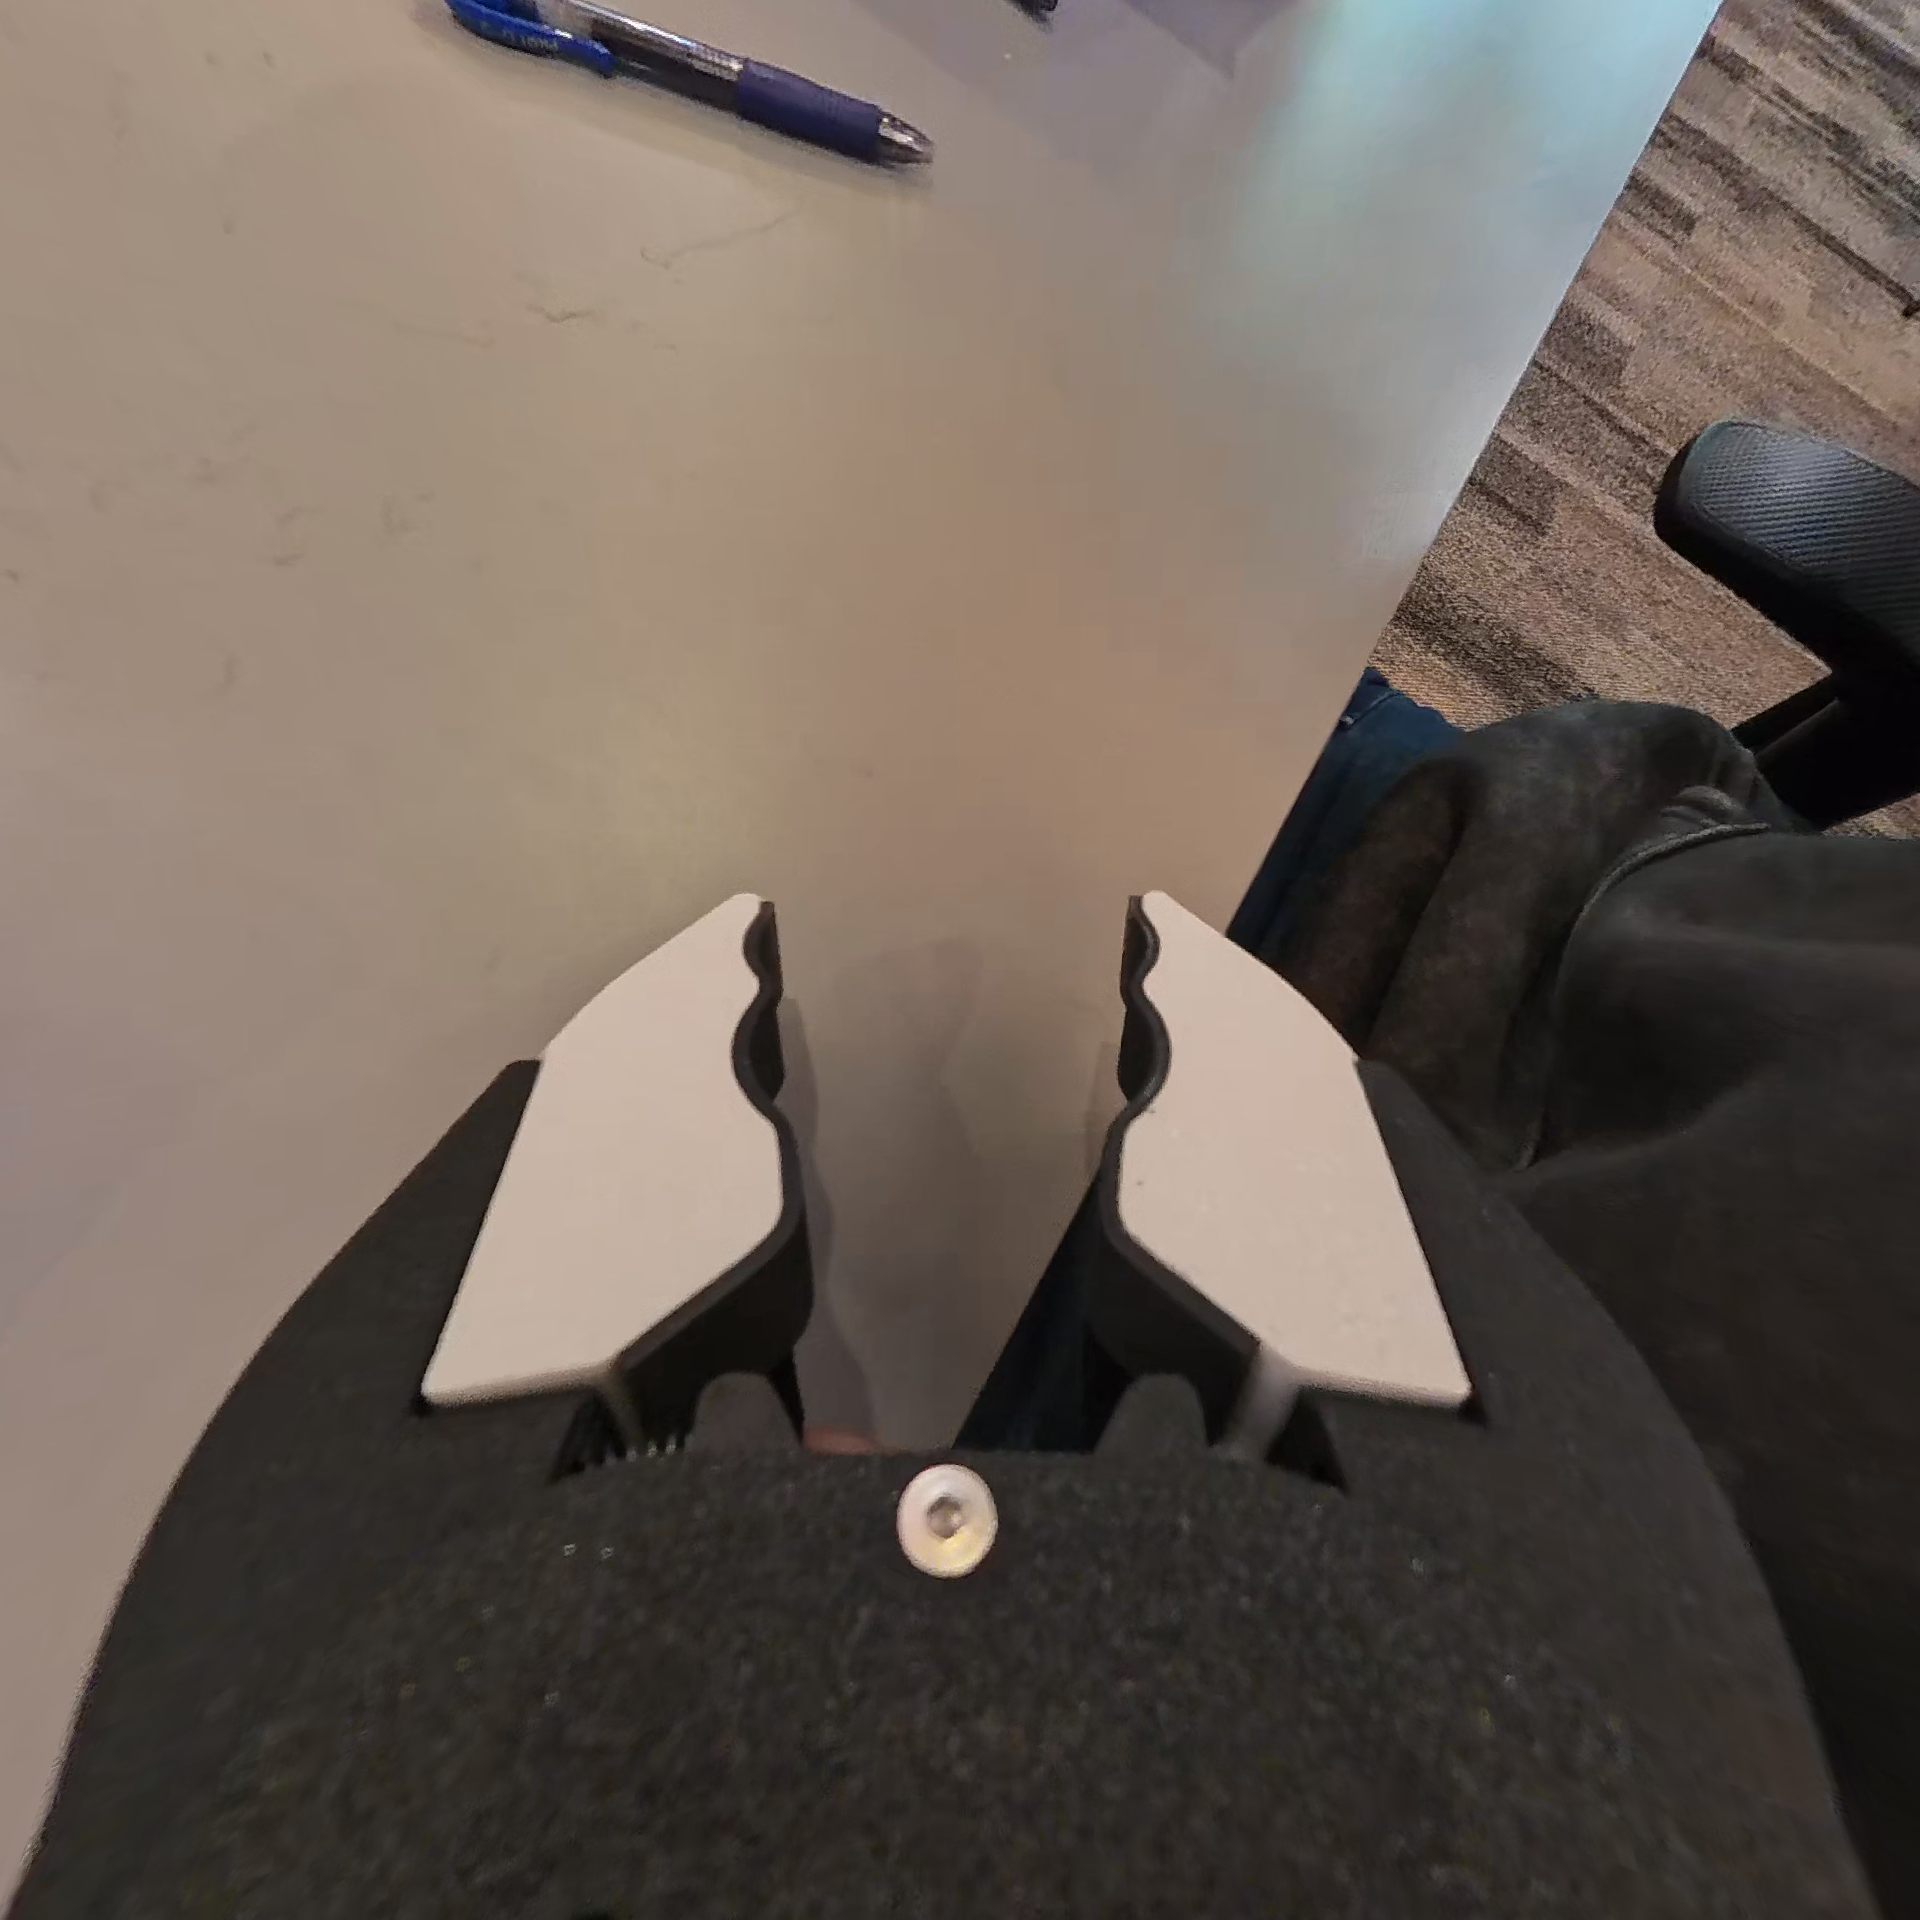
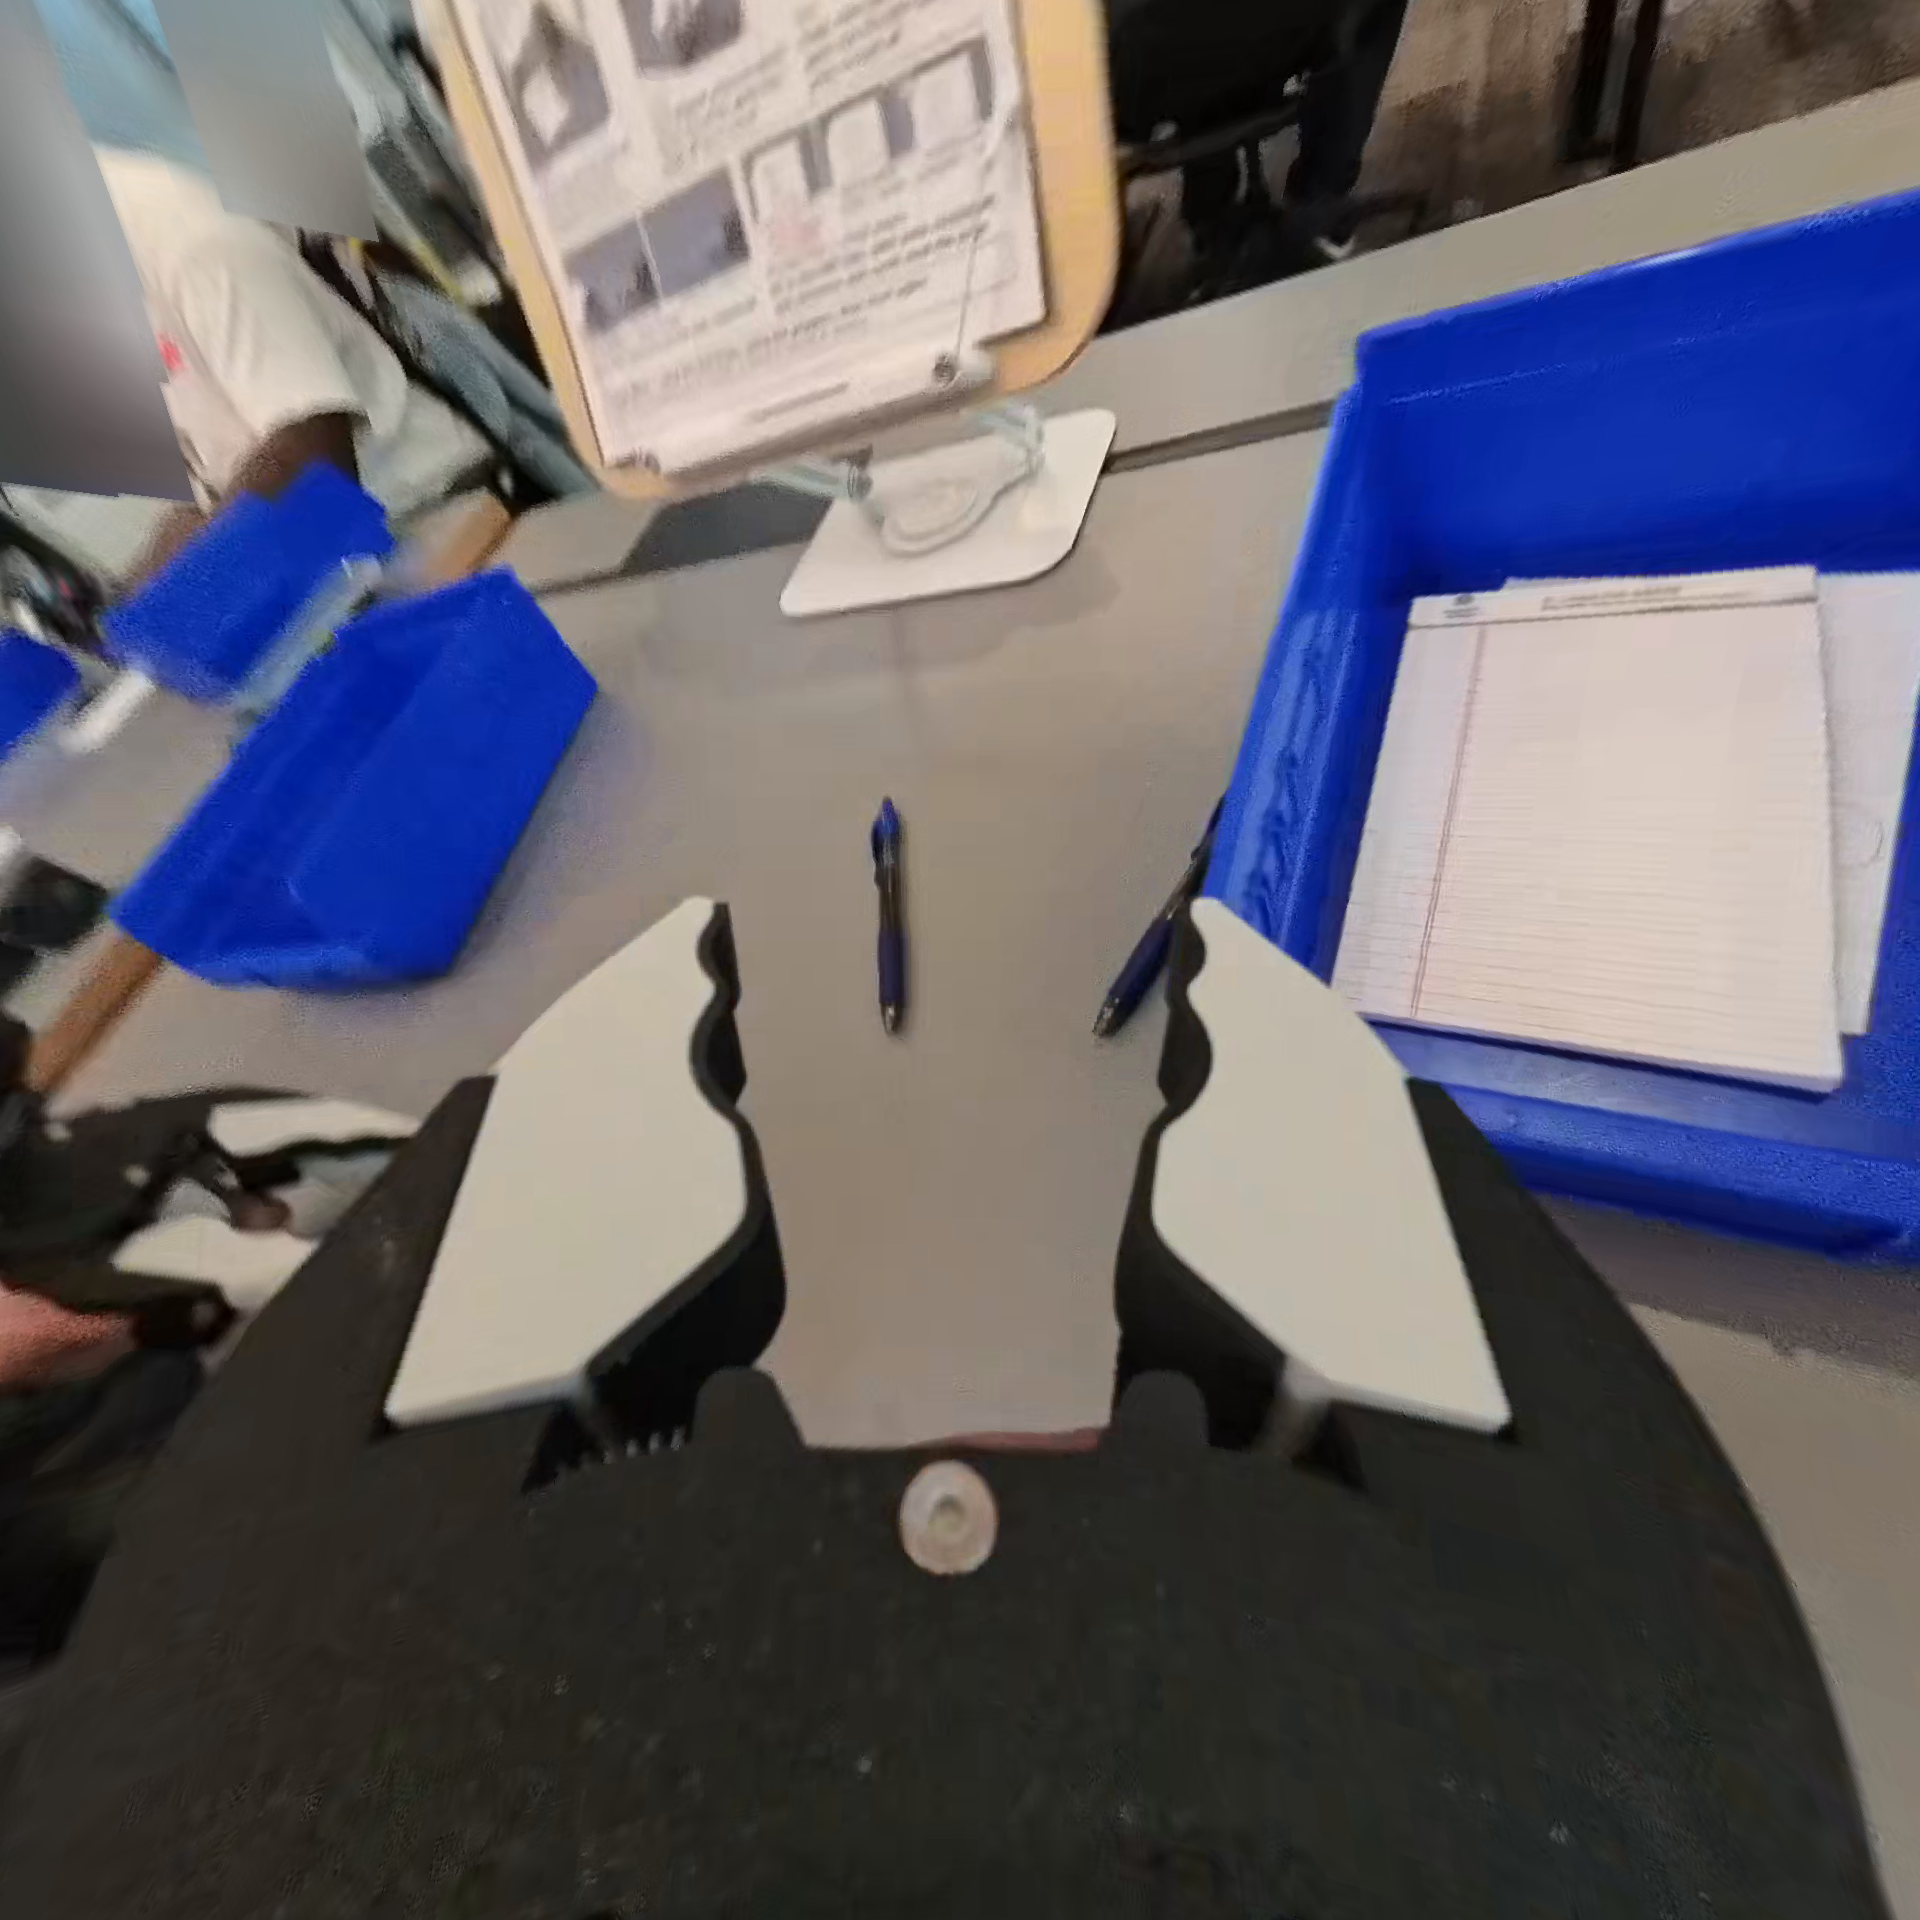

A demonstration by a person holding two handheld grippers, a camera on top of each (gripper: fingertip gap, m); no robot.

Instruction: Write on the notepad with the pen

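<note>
Right wrist view is showing the right gripper [image 2: 951,940] hovering wide apart, empty, near the pen [image 2: 889,914]; it should be straddling the barrel squarely before closing.

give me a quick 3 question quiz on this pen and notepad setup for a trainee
1. True or false: the right gripper is shut on a pen.
2. Where does the notepad lie? A) on the bare table B) inside the large blue bin C) on the document stand
3. Fill in: the pen straight ahead of the right gripper lies on the ____.

Key
1. False: both it and the left gripper are open and empty.
2. B
3. table; a second pen lies beside the bin.
</note>
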